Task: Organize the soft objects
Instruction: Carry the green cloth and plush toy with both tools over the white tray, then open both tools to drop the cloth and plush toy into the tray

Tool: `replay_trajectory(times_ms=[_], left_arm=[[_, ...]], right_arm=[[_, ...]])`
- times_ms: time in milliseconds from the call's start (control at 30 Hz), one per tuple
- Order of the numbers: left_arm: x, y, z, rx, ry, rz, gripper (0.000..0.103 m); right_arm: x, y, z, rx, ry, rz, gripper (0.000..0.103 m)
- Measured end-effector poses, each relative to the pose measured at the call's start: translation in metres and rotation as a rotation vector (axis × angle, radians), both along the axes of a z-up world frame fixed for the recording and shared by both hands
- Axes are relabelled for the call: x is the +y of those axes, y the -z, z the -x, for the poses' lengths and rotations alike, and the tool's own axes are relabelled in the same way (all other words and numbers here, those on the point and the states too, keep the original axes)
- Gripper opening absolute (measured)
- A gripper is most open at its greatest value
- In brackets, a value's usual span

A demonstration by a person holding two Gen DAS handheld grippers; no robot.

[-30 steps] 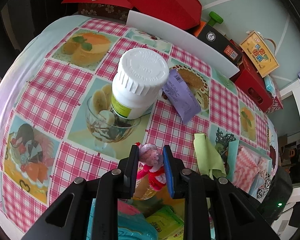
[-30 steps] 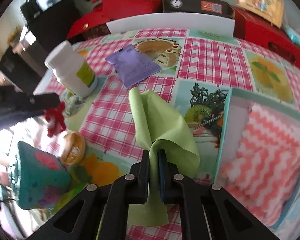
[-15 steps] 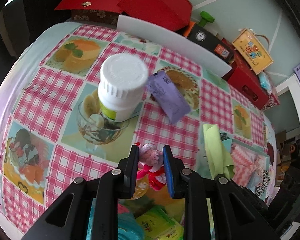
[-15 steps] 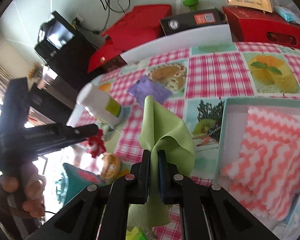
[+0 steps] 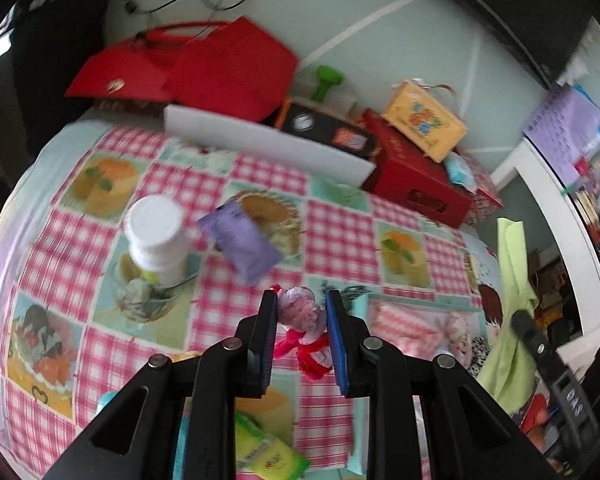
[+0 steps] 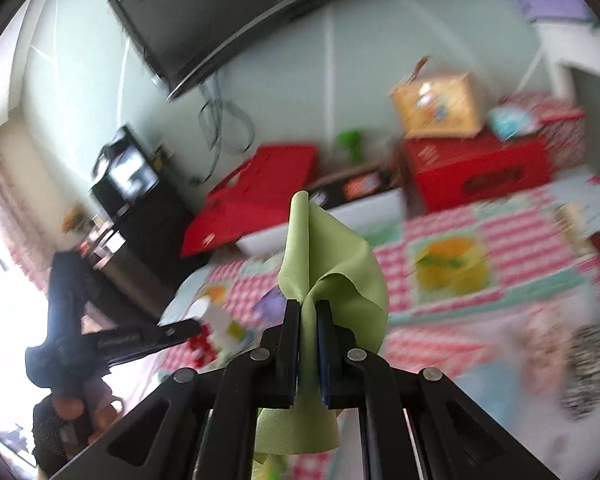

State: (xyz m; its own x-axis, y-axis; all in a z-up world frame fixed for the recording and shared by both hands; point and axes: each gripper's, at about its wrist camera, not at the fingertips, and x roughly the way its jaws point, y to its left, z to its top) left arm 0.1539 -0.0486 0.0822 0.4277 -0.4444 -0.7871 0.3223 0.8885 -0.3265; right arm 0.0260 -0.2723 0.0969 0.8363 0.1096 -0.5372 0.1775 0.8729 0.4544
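Note:
My left gripper (image 5: pixel 301 305) is shut on a small yarn doll (image 5: pixel 304 330) with a lilac head and red-pink body, held above the checked tablecloth (image 5: pixel 228 312). My right gripper (image 6: pixel 309 309) is shut on a light green cloth (image 6: pixel 332 264), lifted well above the table; the cloth also hangs at the right of the left wrist view (image 5: pixel 510 280). The left gripper shows at the left of the right wrist view (image 6: pixel 196 330). A pale tray (image 5: pixel 364 312) with a pink chevron cloth (image 5: pixel 404 328) lies just beyond the doll.
A white bottle (image 5: pixel 156 240) and a purple packet (image 5: pixel 240 242) sit on the table. A white board (image 5: pixel 268 146), red boxes (image 5: pixel 416 184) and a yellow box (image 5: pixel 424 120) line the far edge. Snack packs (image 5: pixel 268 452) lie near.
Both grippers have risen and swung right with their loads. The green cloth is now clear of the table, and the doll is now near the tray.

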Motion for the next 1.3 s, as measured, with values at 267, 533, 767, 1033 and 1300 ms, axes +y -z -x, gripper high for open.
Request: replay_trajectory(times_ms=[267,533,767,1033,1300], left_arm=[[-0.061,-0.004,0.027,-0.029,0.160,-0.032,0.025],[-0.123,0.021,0.057,0.004,0.325,-0.126,0.025],[-0.148,0.055,0.066,0.079,0.382,-0.188,0.025],[-0.159,0.089,0.065,0.162,0.396,-0.255,0.025],[-0.158,0.088,0.065,0.176,0.382,-0.263,0.038]], right_arm=[[-0.048,-0.019,0.042,0.062,0.253,0.157,0.009],[-0.074,-0.009,0.060,0.179,0.348,0.213,0.009],[-0.077,0.022,0.055,0.299,0.328,0.200,0.009],[-0.080,0.081,0.040,0.503,0.283,0.138,0.009],[-0.077,0.089,0.036,0.534,0.272,0.141,0.009]])
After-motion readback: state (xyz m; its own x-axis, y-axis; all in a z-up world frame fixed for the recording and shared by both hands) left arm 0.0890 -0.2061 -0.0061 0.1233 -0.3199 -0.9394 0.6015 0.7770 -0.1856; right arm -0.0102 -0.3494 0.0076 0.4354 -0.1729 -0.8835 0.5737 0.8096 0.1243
